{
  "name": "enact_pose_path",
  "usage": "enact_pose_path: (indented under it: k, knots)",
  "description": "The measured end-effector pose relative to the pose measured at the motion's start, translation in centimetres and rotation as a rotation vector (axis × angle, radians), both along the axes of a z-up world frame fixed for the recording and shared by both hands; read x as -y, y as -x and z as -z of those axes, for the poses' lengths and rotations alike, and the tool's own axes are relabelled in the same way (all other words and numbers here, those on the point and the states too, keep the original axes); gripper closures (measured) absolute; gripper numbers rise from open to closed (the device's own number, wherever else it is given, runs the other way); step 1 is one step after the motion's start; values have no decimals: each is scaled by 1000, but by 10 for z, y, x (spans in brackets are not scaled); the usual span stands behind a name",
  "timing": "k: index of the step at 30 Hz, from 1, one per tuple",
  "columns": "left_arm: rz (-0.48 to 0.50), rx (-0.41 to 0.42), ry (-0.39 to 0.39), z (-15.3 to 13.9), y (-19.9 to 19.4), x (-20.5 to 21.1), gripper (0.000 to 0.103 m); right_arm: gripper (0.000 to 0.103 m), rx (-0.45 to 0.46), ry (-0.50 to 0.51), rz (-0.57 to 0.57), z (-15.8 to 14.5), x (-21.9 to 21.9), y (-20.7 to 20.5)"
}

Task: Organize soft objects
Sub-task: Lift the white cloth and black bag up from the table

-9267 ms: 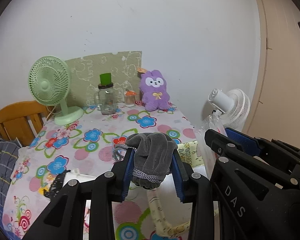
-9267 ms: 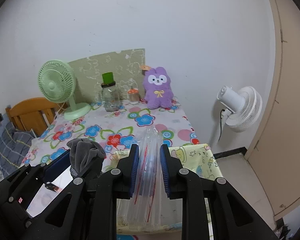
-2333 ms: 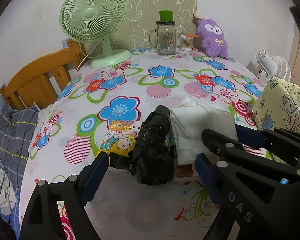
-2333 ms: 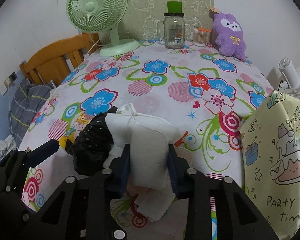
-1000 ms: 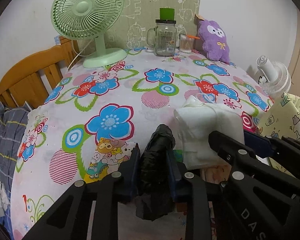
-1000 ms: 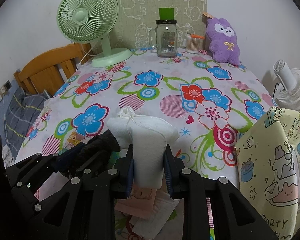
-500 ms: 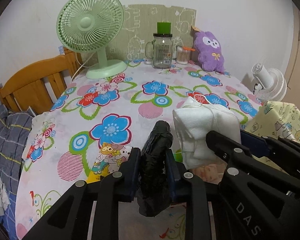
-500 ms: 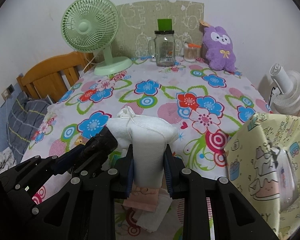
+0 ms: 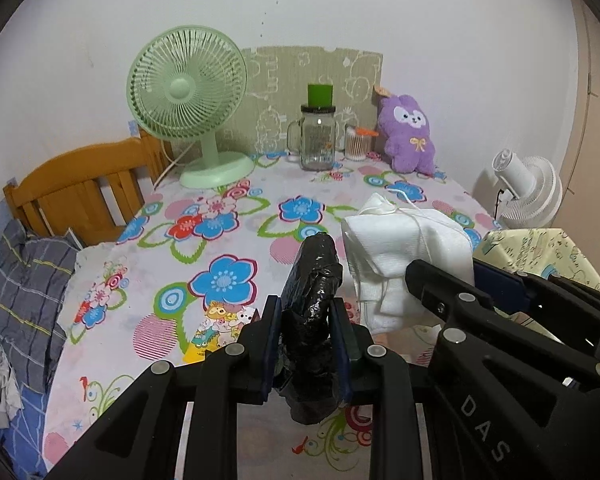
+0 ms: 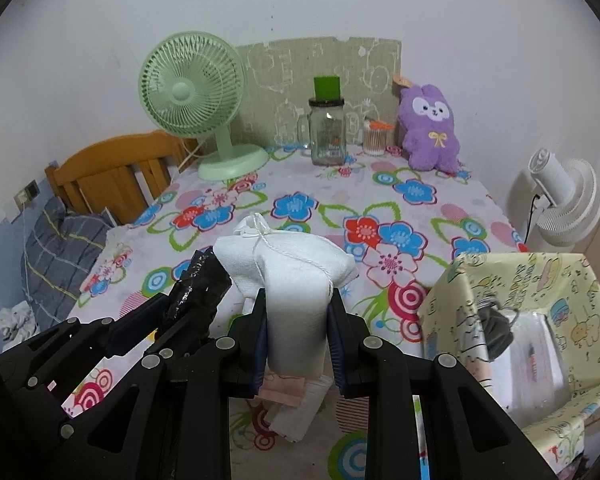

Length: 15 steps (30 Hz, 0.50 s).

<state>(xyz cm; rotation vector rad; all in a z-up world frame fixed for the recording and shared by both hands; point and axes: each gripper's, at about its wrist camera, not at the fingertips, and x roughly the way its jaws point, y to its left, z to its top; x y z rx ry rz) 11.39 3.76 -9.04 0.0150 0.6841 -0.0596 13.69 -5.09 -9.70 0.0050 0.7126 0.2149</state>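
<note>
My left gripper (image 9: pixel 305 334) is shut on a crumpled black plastic bag (image 9: pixel 312 280) and holds it above the flowered tablecloth (image 9: pixel 220 240). My right gripper (image 10: pixel 296 326) is shut on a white drawstring pouch (image 10: pixel 288 256), lifted above the table; the pouch also shows in the left wrist view (image 9: pixel 404 244). The black bag shows to the left in the right wrist view (image 10: pixel 198 284). A yellow cartoon-print box (image 10: pixel 540 320) at the right holds a grey glove (image 10: pixel 496 332) and a clear bag. Pink and white folded cloths (image 10: pixel 292 396) lie under the right gripper.
A green fan (image 10: pixel 196 92), a glass jar with a green lid (image 10: pixel 327 132), a cotton-swab cup (image 10: pixel 374 138) and a purple plush (image 10: pixel 430 132) stand along the back. A wooden bed frame (image 10: pixel 112 172) is at the left, a white fan (image 10: pixel 564 200) at the right.
Both grippers have risen and pulled back, lifting the black bag and the white pouch off the table. More of the yellow box at the right has come into view.
</note>
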Motion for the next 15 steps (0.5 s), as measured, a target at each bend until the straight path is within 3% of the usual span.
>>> enact_pose_path:
  k: [15]
  knots:
    - [4,66,-2,-31,26,14,83,74,73,-16,-13,-33,16,26]
